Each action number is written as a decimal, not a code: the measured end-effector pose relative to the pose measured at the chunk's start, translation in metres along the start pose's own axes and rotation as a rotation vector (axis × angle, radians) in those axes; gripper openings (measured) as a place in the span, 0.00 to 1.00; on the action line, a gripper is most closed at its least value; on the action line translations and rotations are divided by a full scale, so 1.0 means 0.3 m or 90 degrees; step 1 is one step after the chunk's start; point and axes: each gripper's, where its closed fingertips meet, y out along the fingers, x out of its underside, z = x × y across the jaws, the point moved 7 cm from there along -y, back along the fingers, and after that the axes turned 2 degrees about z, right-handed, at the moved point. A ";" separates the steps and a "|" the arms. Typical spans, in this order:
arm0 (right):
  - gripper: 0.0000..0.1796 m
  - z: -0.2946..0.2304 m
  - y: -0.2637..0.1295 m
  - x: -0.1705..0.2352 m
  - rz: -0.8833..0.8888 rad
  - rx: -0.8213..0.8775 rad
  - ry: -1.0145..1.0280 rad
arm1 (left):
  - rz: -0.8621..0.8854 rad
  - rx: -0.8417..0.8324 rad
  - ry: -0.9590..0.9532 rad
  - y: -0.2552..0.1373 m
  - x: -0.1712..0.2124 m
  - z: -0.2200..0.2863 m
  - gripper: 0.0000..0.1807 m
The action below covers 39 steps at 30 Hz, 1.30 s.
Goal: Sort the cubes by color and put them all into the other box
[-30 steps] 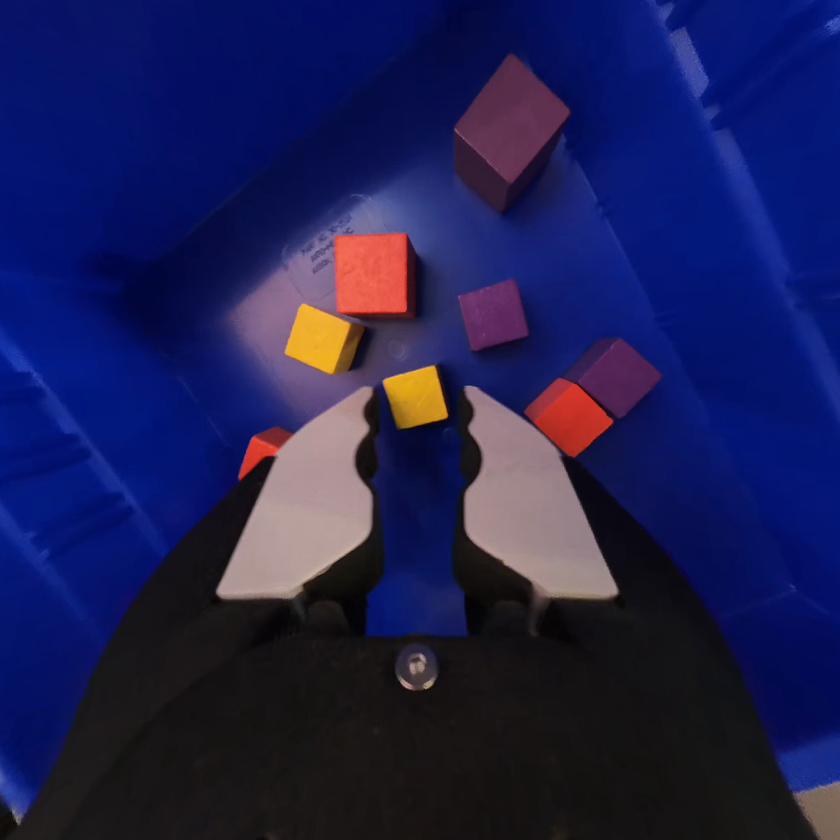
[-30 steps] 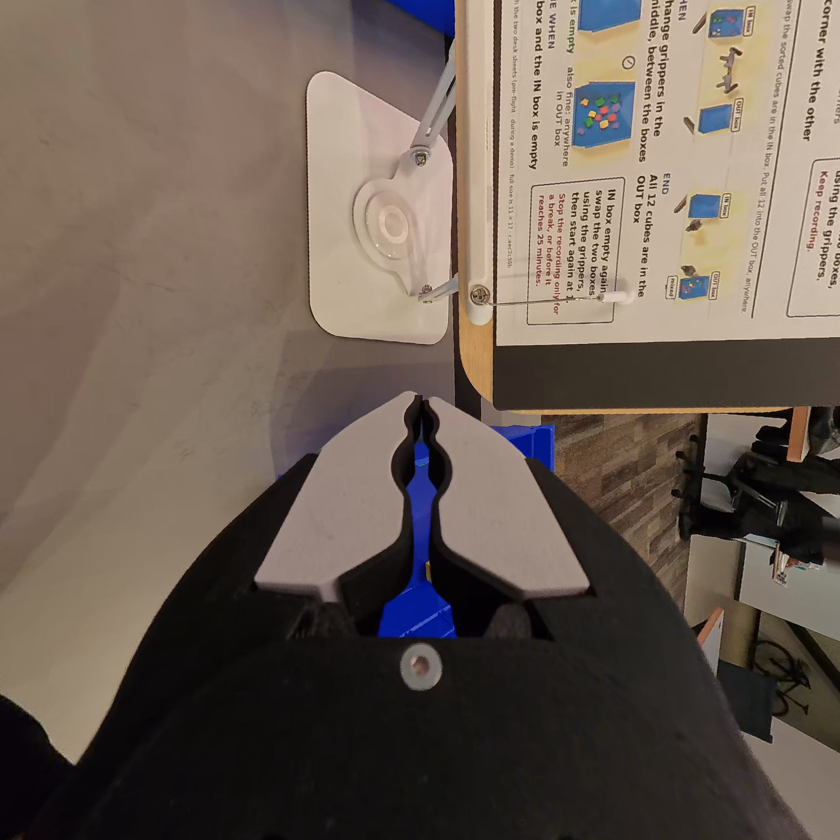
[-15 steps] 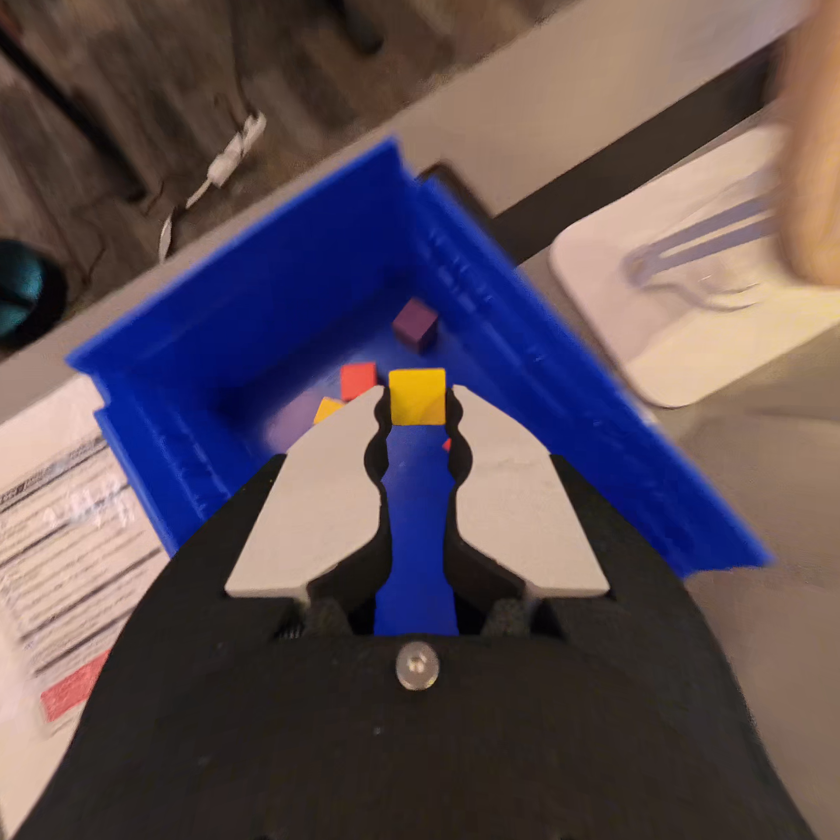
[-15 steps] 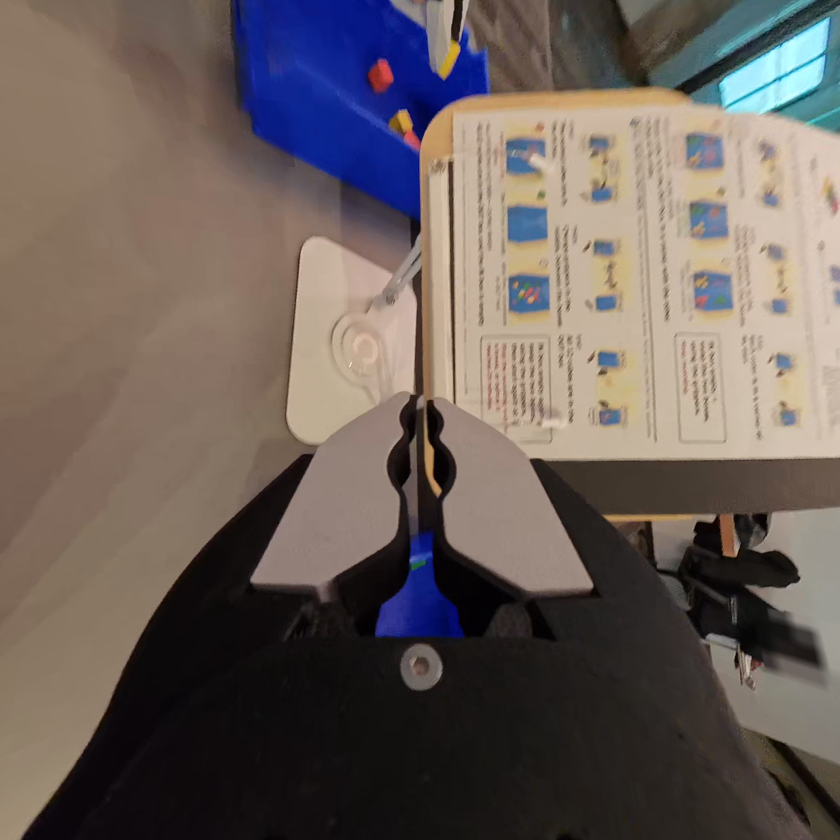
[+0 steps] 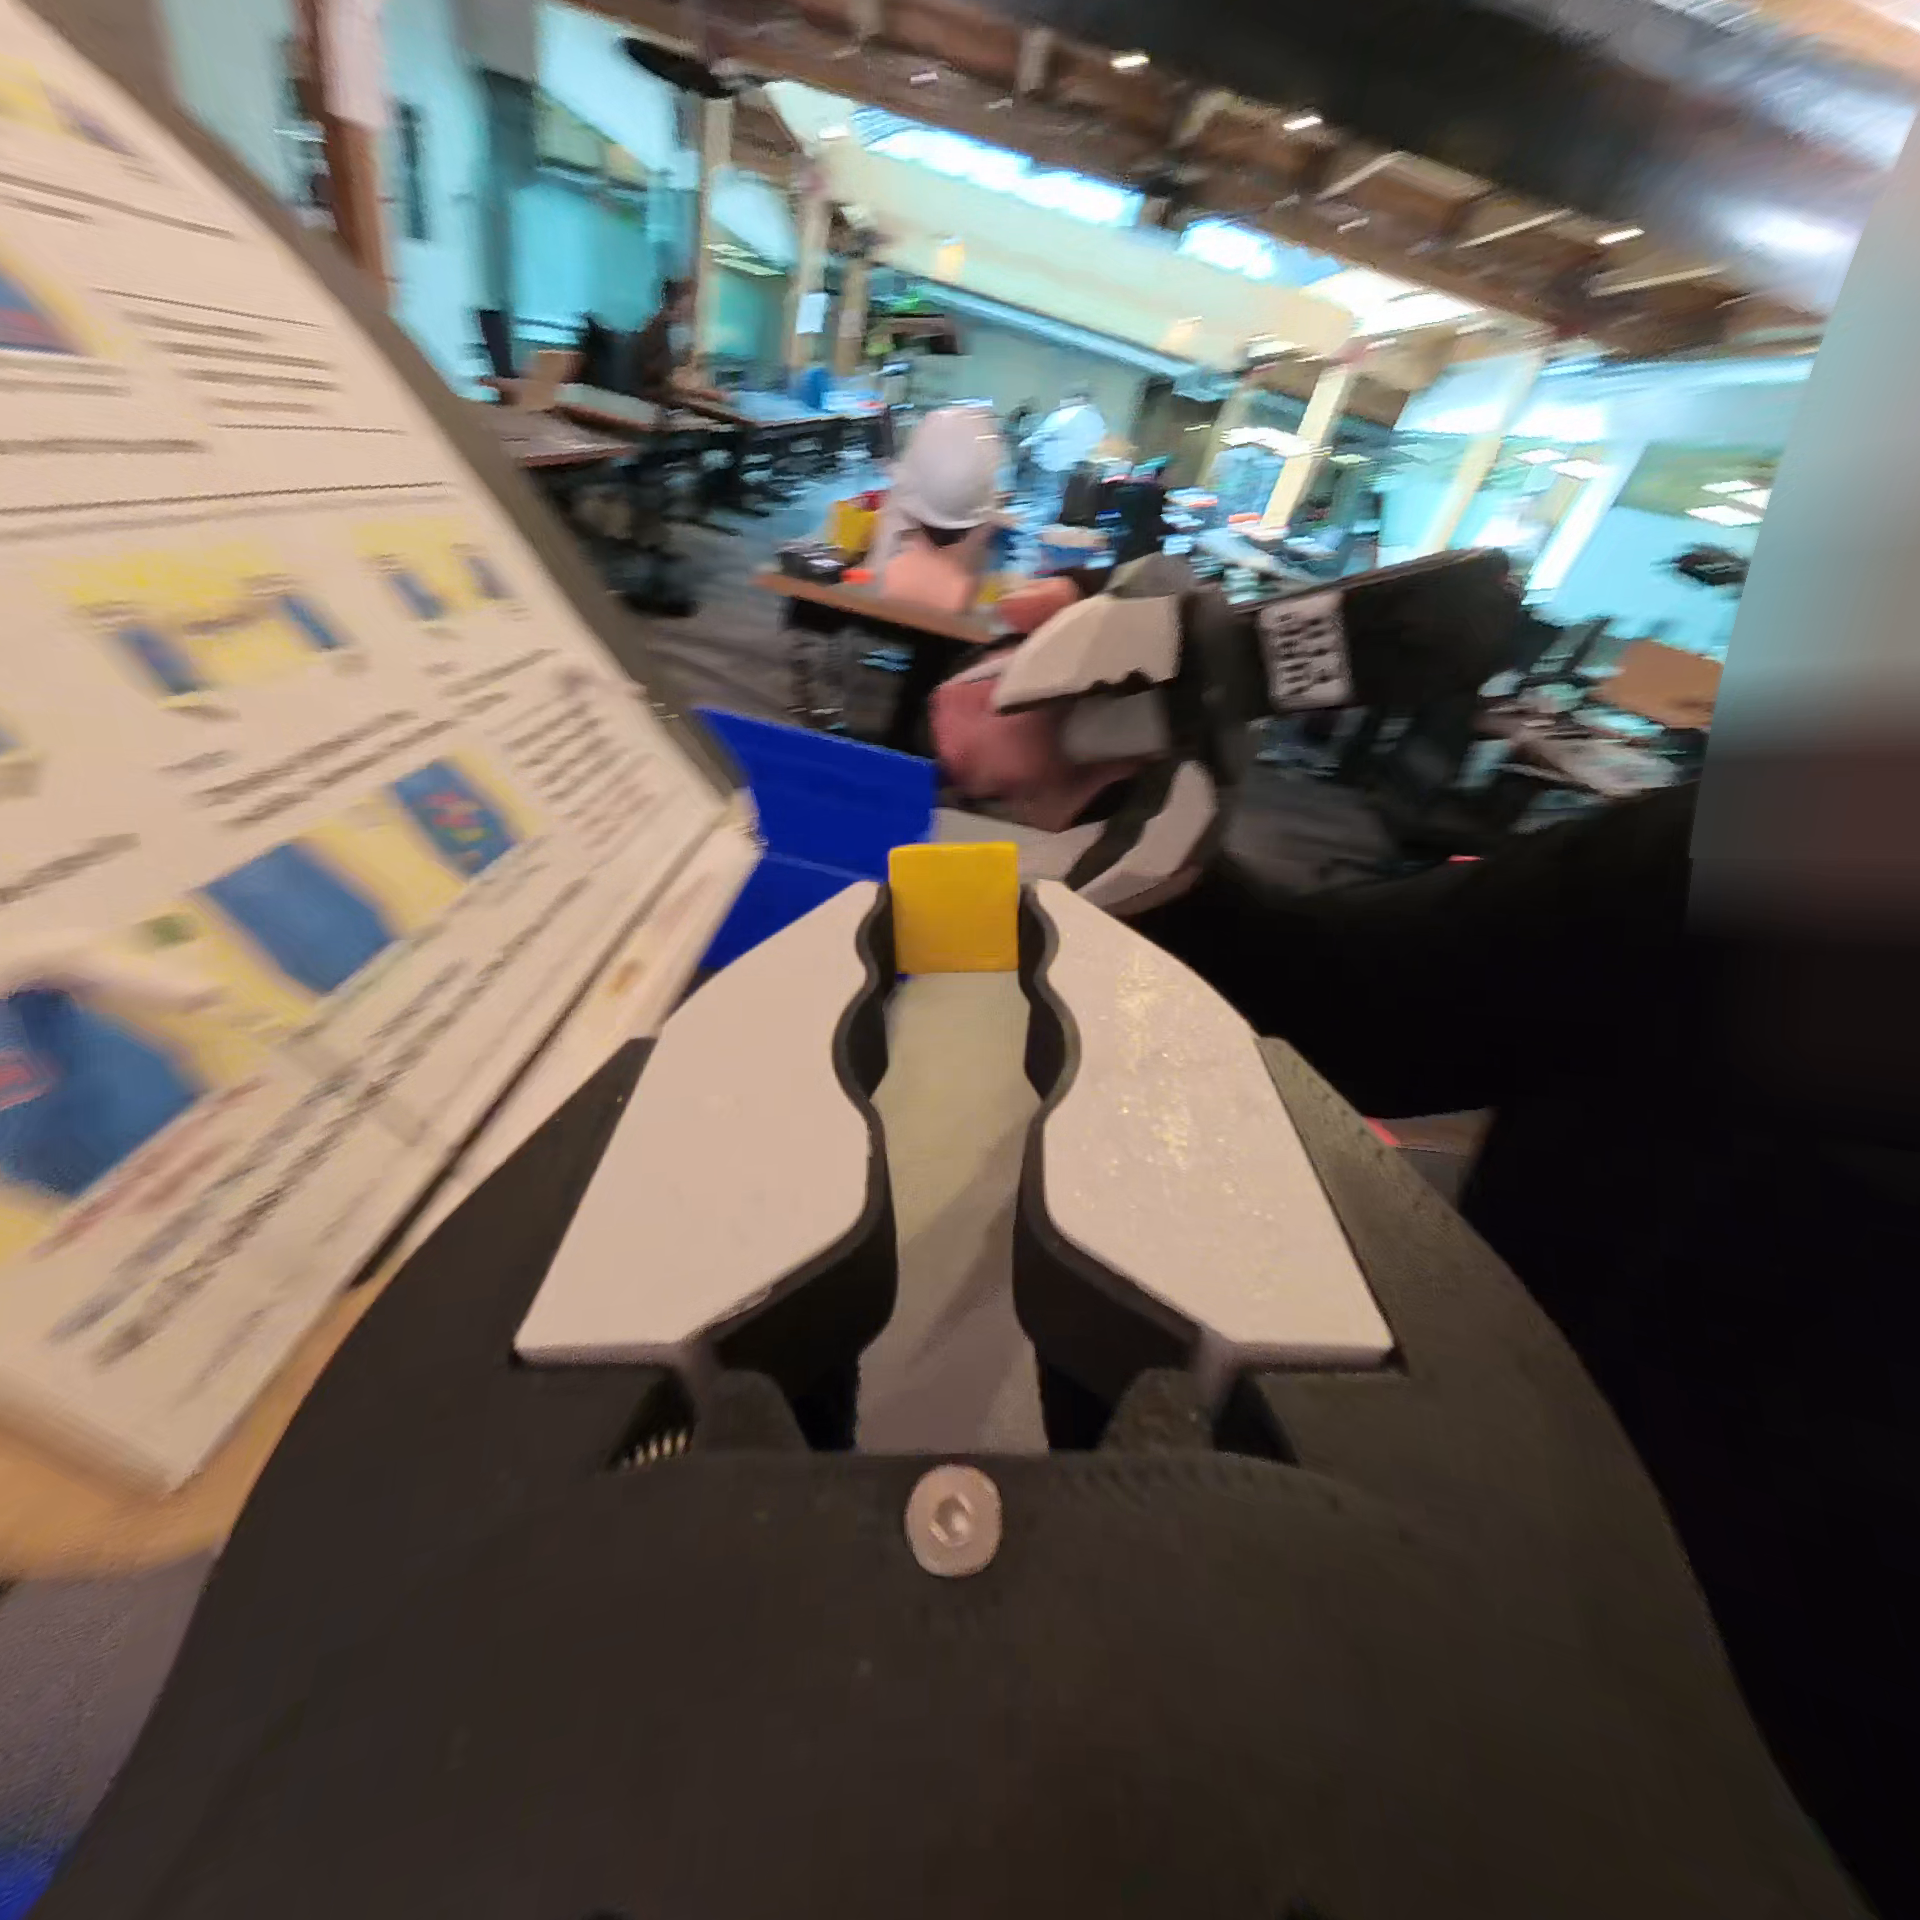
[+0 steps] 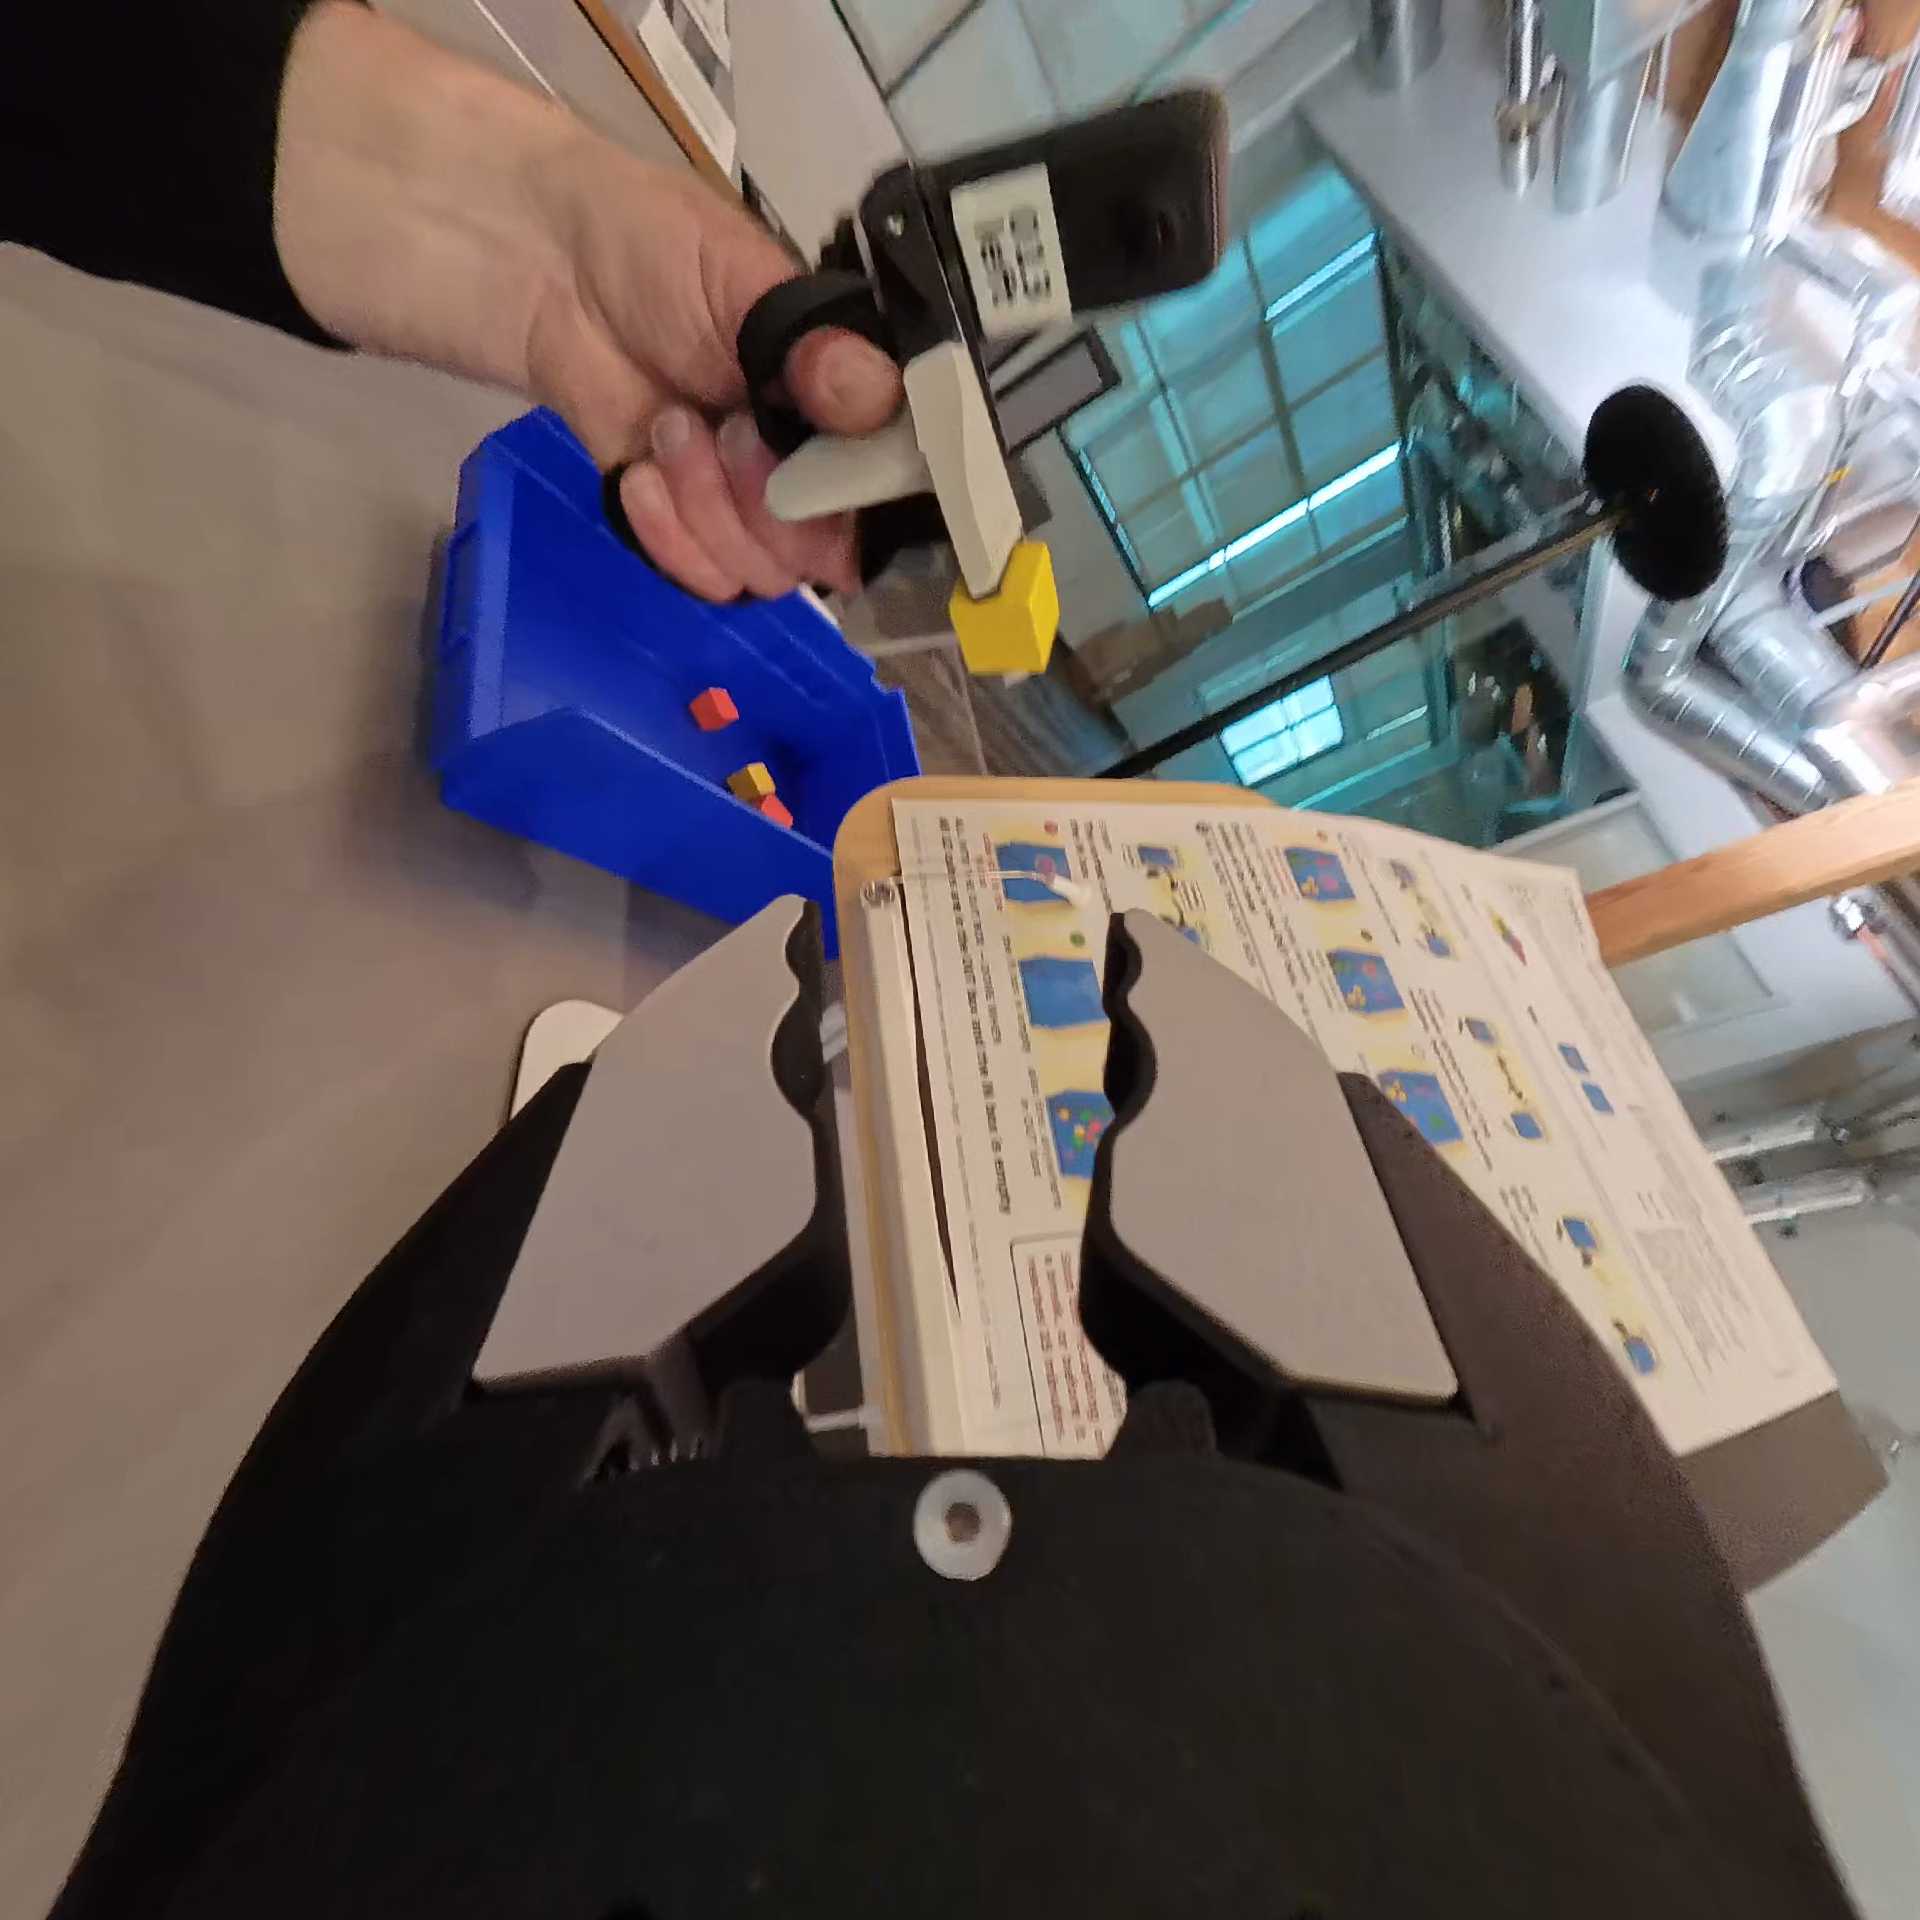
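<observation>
carrying is the step in hand: the left hand-held gripper holds a small yellow wooden cube pinched between its grey fingertips, lifted clear of the worktop and up in the air. in the right wrist view the same cube hangs under the left hand-held gripper, above and just past the far rim of the deep blue plastic box, with the person's hand wrapped round the handle. inside that box a red cube, a yellow cube and another red cube lie loose on the floor, so the sorting looks far from finished.

the right hand-held gripper holds nothing, its jaws spread wide, and it points at the printed instruction sheet on a wooden board that stands between the two. the left wrist view shows the edge of a blue box beyond the board; whether that is the other box i cannot tell.

the spread right jaws, facing the lifted cube, suggest a handover in mid-air. that would call for bringing the cube squarely between the right fingers, closing on two free faces, and only then letting the left grip go, lest the cube drop onto the worktop.
</observation>
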 end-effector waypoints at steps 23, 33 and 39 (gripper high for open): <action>0.14 -0.101 0.033 -0.056 0.097 0.073 -0.131 | 0.141 0.280 -0.098 0.259 0.164 0.074 0.12; 0.12 -0.090 0.010 -0.083 0.086 0.067 -0.126 | 0.151 0.309 -0.110 0.248 0.156 0.075 0.17; 0.12 -0.015 -0.071 -0.090 0.077 0.105 -0.122 | 0.118 0.128 0.076 0.178 0.107 0.059 0.00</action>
